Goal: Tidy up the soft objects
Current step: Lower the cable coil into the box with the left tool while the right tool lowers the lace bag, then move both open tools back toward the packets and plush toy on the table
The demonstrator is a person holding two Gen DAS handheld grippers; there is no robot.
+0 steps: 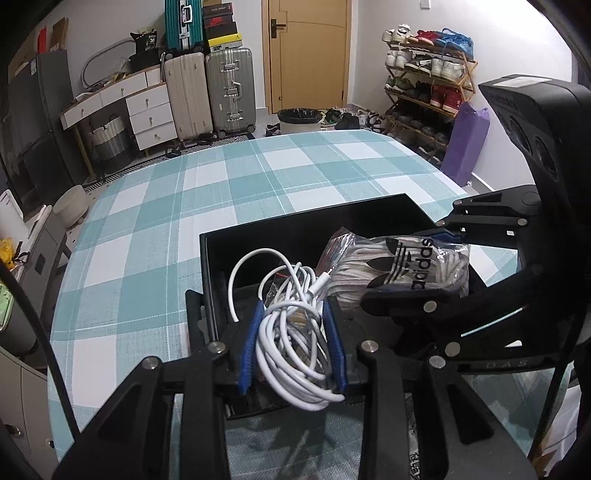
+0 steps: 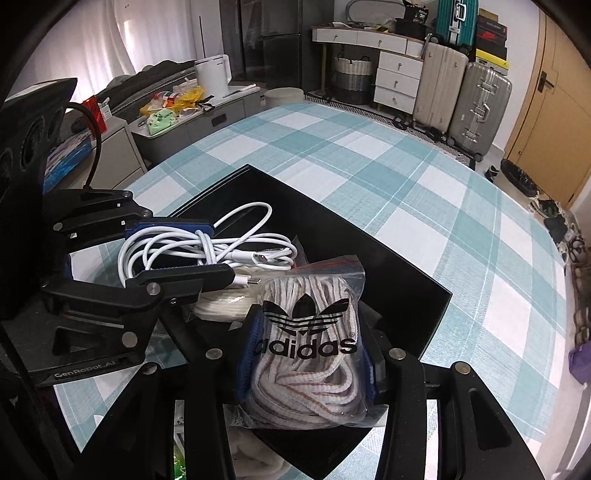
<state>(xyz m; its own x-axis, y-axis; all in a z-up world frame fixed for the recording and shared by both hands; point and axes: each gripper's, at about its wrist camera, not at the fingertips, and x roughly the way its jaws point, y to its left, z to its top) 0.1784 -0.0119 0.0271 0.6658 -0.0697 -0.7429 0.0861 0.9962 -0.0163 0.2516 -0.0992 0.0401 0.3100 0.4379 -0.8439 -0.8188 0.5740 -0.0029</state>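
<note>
Over black box point(image 1: 306, 221): left gripper point(image 1: 293, 332) pinches white cable point(image 1: 295, 354); right gripper point(image 2: 308, 354) clamps lace bag point(image 2: 310, 332). Lower both before release; box floor probably close.

The black box's point(image 1: 295, 221) floor is mostly hidden under the white cable bundle point(image 1: 295, 332) and the bag of shoelaces point(image 2: 306, 354), and its near wall disappears behind the gripper frames in both wrist views. Another clear bag point(image 2: 218, 310) under the cable shows only a pale coil. The shoebox labels point(image 1: 219, 22) by the door are too small to read.
</note>
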